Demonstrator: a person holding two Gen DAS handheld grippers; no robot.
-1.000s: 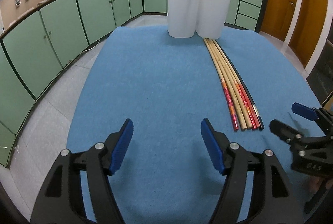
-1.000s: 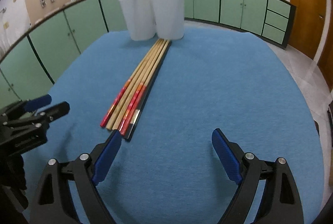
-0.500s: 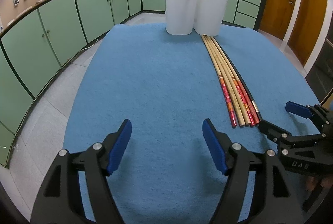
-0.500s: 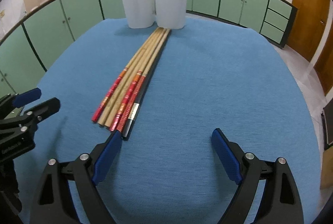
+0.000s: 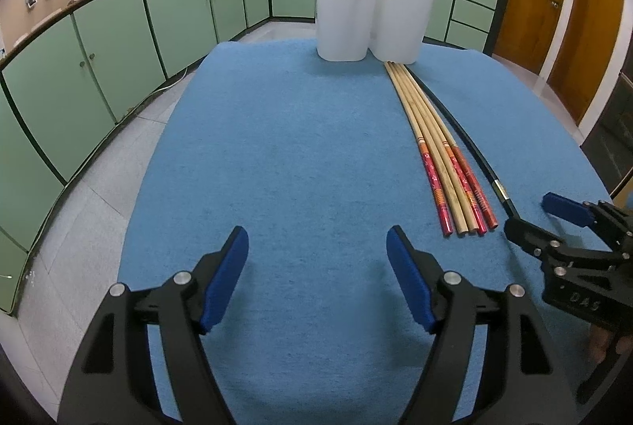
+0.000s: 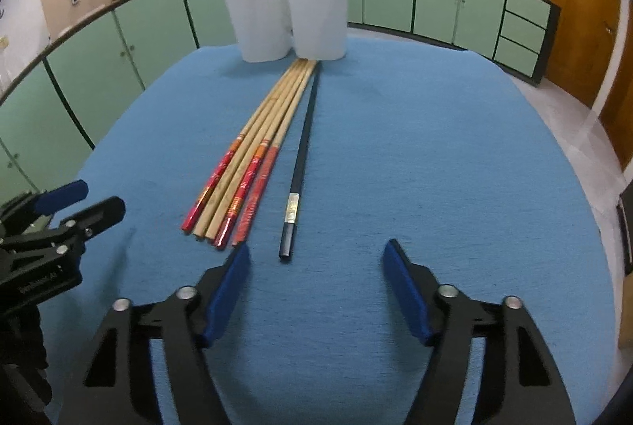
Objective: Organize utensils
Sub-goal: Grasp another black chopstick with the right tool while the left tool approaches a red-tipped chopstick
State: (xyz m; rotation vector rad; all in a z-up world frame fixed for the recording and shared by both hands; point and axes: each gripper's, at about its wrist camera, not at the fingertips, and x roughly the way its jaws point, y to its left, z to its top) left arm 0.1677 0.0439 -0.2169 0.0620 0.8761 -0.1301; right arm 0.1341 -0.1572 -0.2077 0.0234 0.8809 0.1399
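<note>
Right gripper [image 5: 546, 215] body — marked "DAS".

Four bamboo chopsticks [image 6: 253, 156] with red ends lie side by side before the white two-part holder [image 6: 287, 16], a black chopstick [image 6: 302, 156] just beside them, slightly apart

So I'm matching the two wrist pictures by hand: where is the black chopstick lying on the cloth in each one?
Left wrist: black chopstick at right, outermost beside the bamboo ones.
Right wrist: black chopstick at centre, apart from the bundle.
Shared landmark: white holder at its far end.
</note>
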